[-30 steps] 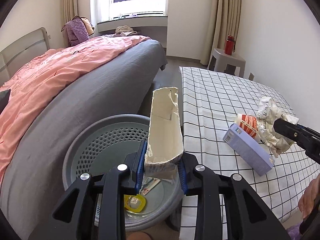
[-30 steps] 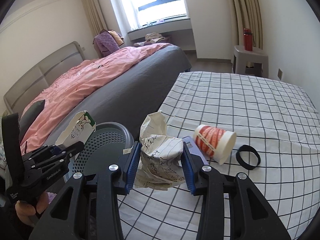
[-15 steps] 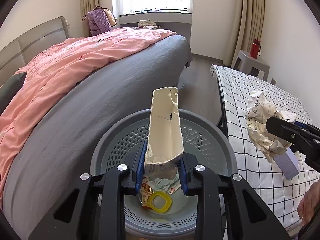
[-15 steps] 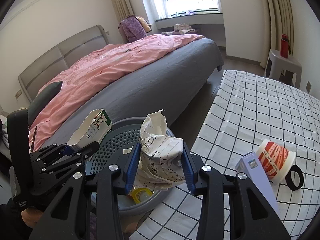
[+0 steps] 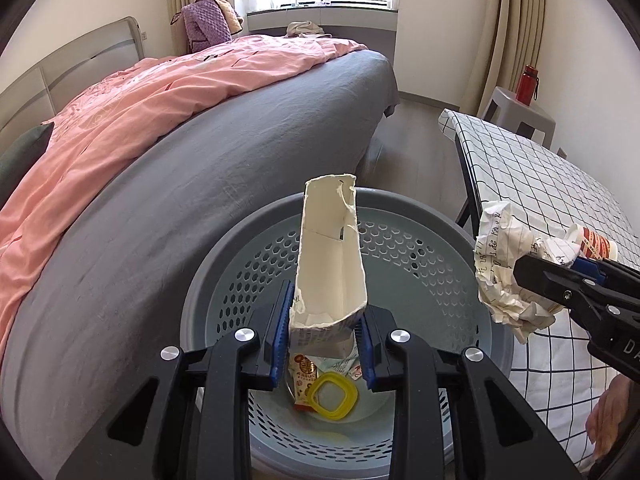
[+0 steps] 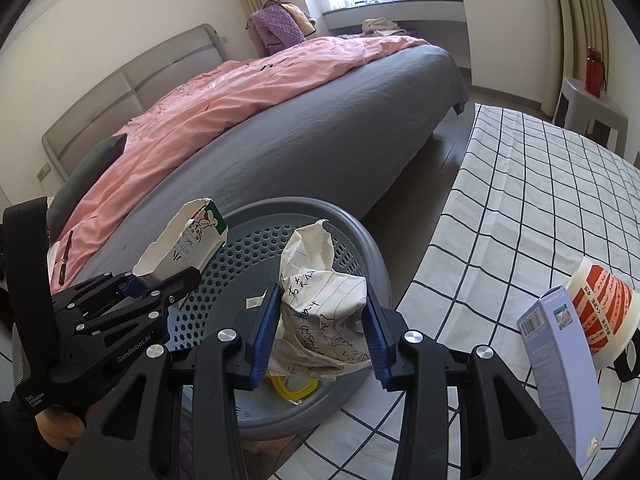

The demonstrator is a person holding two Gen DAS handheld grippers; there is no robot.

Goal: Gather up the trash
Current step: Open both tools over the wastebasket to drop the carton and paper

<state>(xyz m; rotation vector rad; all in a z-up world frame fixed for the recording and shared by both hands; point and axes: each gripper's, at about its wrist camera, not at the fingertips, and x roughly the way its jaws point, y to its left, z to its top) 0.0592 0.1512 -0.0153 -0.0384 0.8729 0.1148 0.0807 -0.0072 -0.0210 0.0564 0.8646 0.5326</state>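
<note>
My left gripper (image 5: 324, 336) is shut on a torn cream milk carton (image 5: 330, 256) and holds it upright over the round grey perforated bin (image 5: 420, 264). The carton also shows in the right wrist view (image 6: 180, 246), with the left gripper (image 6: 160, 282) at the bin's left rim. My right gripper (image 6: 322, 330) is shut on a crumpled ball of written paper (image 6: 320, 300) above the bin's (image 6: 352, 236) right side, next to the table edge. The paper also shows in the left wrist view (image 5: 504, 268). A yellow square ring (image 5: 330, 396) and wrappers lie in the bin.
A checked tablecloth table (image 6: 532, 196) at right carries a lilac box (image 6: 560, 364), a red-and-white paper cup (image 6: 600, 308) and a black band (image 6: 628, 360). A bed with grey sheet and pink duvet (image 5: 160, 92) stands behind the bin. A stool with a red bottle (image 5: 527, 88) is far right.
Both grippers have swung left from the table to over the bin, each carrying its item. The bin has come under the carton, and the paper ball has left the tabletop.
</note>
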